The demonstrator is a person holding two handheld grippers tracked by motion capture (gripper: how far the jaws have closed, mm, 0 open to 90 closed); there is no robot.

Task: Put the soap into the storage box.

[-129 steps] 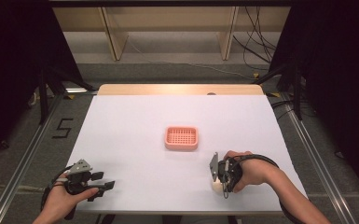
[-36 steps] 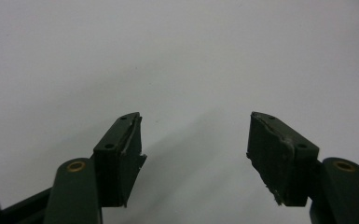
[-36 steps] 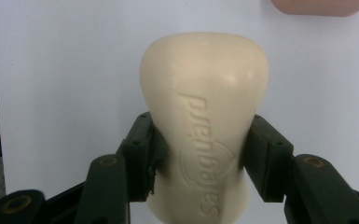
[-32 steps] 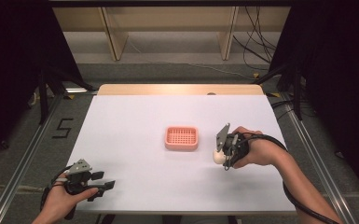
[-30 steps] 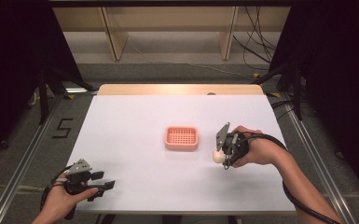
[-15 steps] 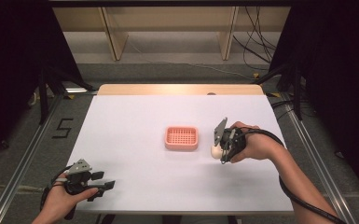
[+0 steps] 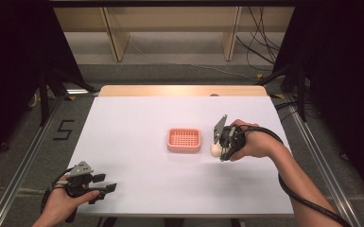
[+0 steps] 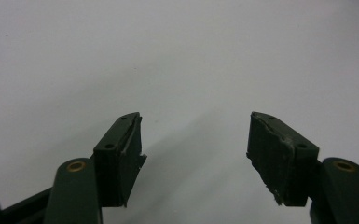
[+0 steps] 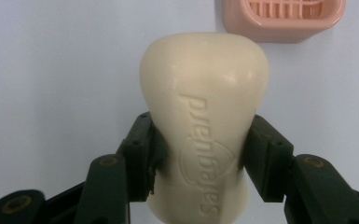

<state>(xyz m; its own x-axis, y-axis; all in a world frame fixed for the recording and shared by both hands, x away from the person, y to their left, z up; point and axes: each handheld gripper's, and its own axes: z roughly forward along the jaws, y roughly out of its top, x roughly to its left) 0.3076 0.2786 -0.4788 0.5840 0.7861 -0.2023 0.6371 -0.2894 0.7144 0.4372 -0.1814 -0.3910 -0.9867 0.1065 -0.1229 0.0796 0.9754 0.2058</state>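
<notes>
A cream bar of soap point(image 9: 204, 116) stamped "Safeguard" is clamped at its waist by my right gripper point(image 9: 204, 154), which is shut on it. From above, the soap point(image 7: 214, 149) hangs just right of a pink slotted soap dish point(image 7: 184, 140) at the table's middle, with the right gripper point(image 7: 222, 144) held a little above the tabletop. The dish point(image 9: 283, 16) shows ahead of the soap at the top of the right gripper view. My left gripper point(image 7: 99, 187) rests at the near left corner; its jaws point(image 8: 196, 154) stand open over bare white table.
The white table point(image 7: 137, 123) has a wooden strip along its far edge point(image 7: 182, 91). A black cable point(image 7: 302, 198) trails from the right gripper along the forearm. Dark frames and floor rails flank the table.
My right gripper has carried the soap forward and left, from the near right of the table to just beside the pink dish. The left gripper has stayed put.
</notes>
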